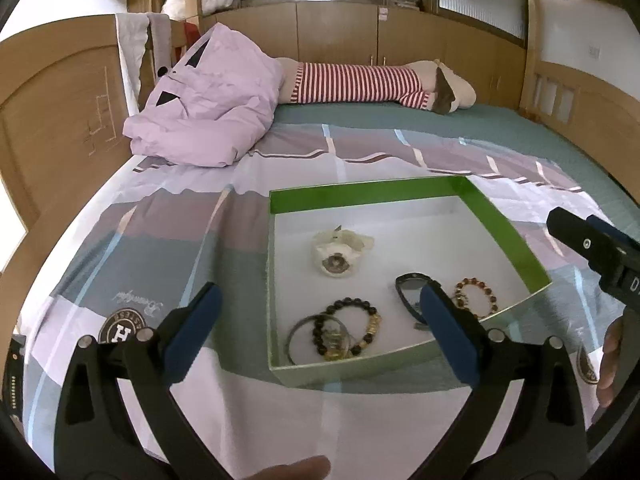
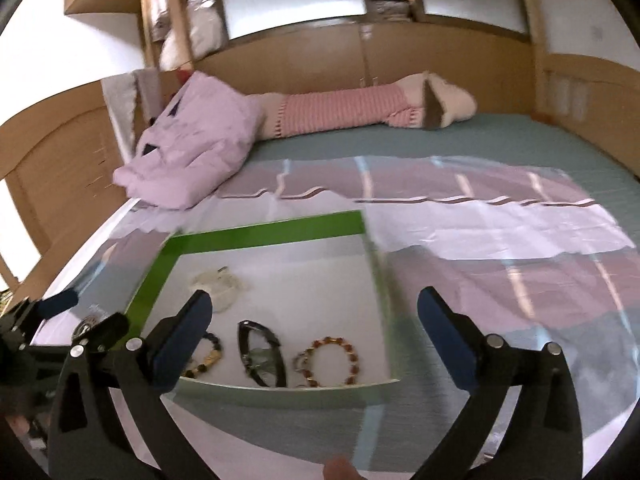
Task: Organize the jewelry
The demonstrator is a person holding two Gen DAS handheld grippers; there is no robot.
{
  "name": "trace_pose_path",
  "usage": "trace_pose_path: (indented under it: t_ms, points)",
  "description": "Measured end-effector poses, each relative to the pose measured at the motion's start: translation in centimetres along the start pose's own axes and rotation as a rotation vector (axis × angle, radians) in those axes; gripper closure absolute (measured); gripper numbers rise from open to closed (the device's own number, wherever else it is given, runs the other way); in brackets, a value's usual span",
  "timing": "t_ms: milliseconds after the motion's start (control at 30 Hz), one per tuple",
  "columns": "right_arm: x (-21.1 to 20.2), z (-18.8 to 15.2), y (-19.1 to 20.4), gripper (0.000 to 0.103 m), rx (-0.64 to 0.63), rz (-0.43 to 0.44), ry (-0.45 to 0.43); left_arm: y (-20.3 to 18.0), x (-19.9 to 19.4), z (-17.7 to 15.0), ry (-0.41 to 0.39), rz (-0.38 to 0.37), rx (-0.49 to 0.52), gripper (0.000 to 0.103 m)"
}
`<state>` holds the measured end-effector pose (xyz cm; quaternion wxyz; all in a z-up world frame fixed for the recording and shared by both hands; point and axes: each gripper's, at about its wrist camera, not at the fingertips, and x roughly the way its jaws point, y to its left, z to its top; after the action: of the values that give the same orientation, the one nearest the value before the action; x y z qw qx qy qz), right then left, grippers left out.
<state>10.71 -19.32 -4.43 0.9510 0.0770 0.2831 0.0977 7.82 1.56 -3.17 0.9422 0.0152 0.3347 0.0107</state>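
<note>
A shallow green box (image 1: 500, 224) with a white floor sits on the patchwork bedspread (image 1: 168, 216) of a bed, and all the jewelry lies inside it. Toward the far side of the box rests a white watch (image 1: 334, 258), well apart from the rest. Along the near wall, from left to right, lie a thin metal bangle (image 1: 298, 330), a dark beaded bracelet (image 1: 352, 326) overlapping it (some of its beads look golden), a pair of dark glasses (image 1: 408, 290), and a reddish-brown beaded bracelet (image 1: 476, 296) just beside the glasses.

The left claw (image 1: 320, 320) hangs wide open above the near left corner of the box, holding nothing; its left finger is outside the box wall and its right finger is over the glasses. The right claw (image 2: 314, 328) is also spread wide and empty, hovering over the near right part of the box, the reddish-brown bracelet showing between its fingers in its own view (that view is somewhat blurred).

At the far end of the bed lie a crumpled pink quilt (image 1: 204, 100) on the left and a long red-and-white striped pillow (image 1: 360, 82) to its right
</note>
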Motion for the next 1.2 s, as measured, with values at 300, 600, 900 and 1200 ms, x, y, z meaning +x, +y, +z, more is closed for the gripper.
trace_pose_path:
  t_ms: [300, 600, 900, 1200]
  points:
    - [-0.6, -0.2, -0.7, 0.001, 0.024, -0.007, -0.012, 0.1, -0.1, 0.0, 0.006, 0.003, 0.000, 0.003]
    - [-0.1, -0.6, 0.4, 0.001, -0.034, -0.027, 0.004, 0.2, -0.2, -0.2, 0.003, 0.009, 0.003, 0.003]
    - [0.1, -1.0, 0.9, 0.001, -0.065, -0.035, 0.009, 0.2, -0.2, -0.2, 0.005, 0.008, 0.009, 0.003]
    - [0.1, -1.0, 1.0, 0.001, -0.067, -0.035, 0.011, 0.3, -0.2, -0.2, 0.006, 0.007, 0.007, 0.003]
